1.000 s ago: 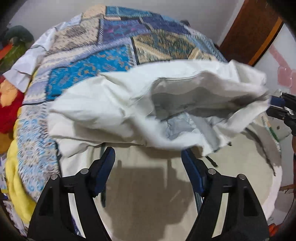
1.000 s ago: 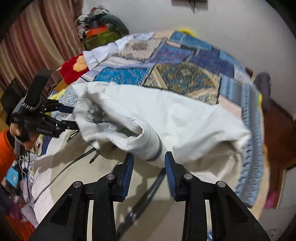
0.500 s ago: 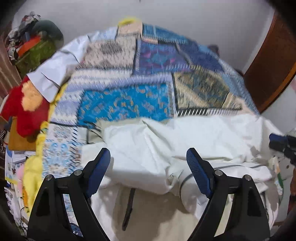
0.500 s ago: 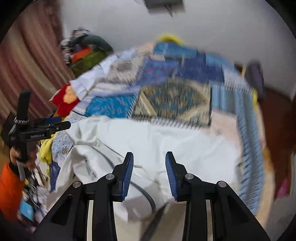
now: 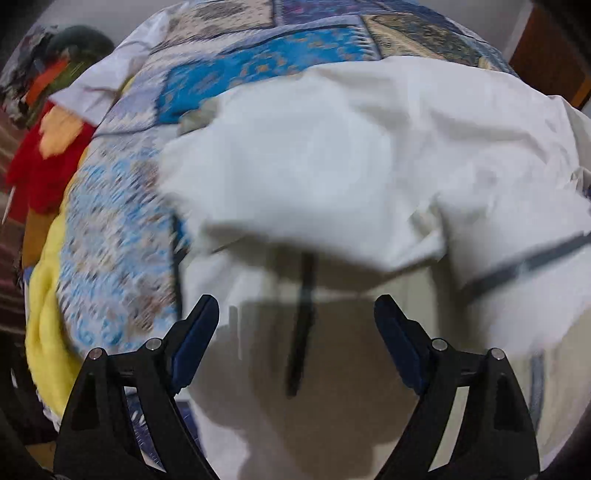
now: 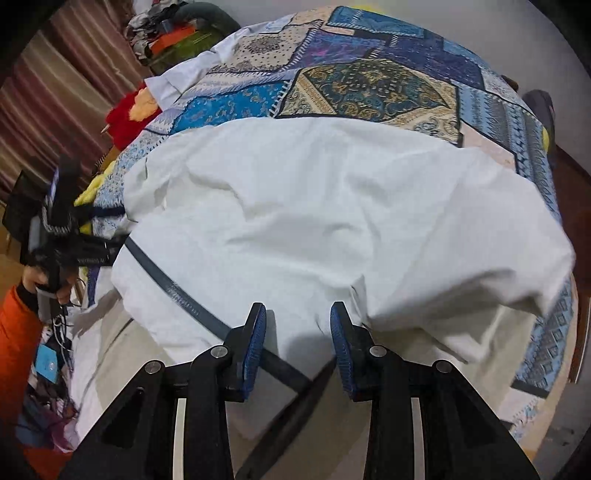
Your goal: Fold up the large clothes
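Both grippers have let go: the left gripper (image 5: 295, 321) and right gripper (image 6: 297, 332) are hanging with fingers wide and empty, and the white garment (image 6: 332, 229) is now lying folded over on the bed (image 6: 369, 85), one fold made.

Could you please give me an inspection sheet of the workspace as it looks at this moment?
Surface: patchwork bedspread covering the bed.
Job's things: white garment spread in a rumpled heap, with a dark strap across its near edge.
Clutter: red plush item, yellow cloth, clothes pile.
Grippers: left gripper open, empty; right gripper open, empty.
Cables: nothing seen for certain.
Surroundings: striped curtain, pale wall.
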Tool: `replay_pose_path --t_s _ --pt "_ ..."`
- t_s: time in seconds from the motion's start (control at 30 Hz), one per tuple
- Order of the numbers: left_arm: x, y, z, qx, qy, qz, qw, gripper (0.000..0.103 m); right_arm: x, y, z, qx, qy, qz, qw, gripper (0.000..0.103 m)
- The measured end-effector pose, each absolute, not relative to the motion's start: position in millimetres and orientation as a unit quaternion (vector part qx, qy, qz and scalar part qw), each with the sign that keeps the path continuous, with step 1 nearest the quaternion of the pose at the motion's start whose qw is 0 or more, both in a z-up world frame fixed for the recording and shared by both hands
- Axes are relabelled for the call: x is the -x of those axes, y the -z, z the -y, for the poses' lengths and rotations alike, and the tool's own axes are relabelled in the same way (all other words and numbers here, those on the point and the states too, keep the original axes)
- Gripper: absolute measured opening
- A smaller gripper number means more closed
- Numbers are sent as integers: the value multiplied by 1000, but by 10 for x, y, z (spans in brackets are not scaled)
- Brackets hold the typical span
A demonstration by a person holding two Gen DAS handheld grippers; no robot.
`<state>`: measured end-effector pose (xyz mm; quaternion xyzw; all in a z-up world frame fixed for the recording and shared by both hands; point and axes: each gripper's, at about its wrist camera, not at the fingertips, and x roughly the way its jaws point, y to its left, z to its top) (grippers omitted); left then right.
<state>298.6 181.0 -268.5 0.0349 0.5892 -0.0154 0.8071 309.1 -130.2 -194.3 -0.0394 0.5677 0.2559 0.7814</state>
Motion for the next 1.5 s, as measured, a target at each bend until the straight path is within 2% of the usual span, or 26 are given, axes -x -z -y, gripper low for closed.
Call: replay_pose_path --t_s 0.2,0.33,0.5,0.6,0.77,0.8,0.93,1.07,1.3,1.5 --pt "-2865 2031 -2096 -5 -14 -497 868 87 -3184 1536 1380 22 -247 -514 821 32" --pt "-3080 1779 -2050 8 -6 -465 885 91 -3435 1449 1292 14 -230 -498 836 32" --pt "-3501 2091 -1926 -19 -16 -483 875 91 -3690 1672 1031 27 -246 -507 826 32" --pt "-3723 2460 -2064 -66 -122 -496 857 91 -3874 1984 1006 67 -209 -529 820 32" --pt "-3609 2894 -2423 -78 -150 -520 837 96 -3960 2219 1438 79 -180 -528 826 32" --pt "-3549 2901 -2450 -78 -146 -515 841 99 -3927 2186 1550 73 -179 -522 831 32" --pt "-3381 2767 -2534 -61 -139 -508 847 99 -3826 2010 1900 58 -140 -514 844 32" --pt "-3294 2417 -2559 -14 -135 -488 862 98 -3683 1813 2037 18 -136 -521 843 32" --pt "-3289 1900 -1856 -7 -26 -448 893 98 -3249 1590 1349 45 -240 -502 830 32" --pt "-3308 2352 -1067 -51 60 -520 850 98 -2980 2014 819 79 -272 -552 784 32"
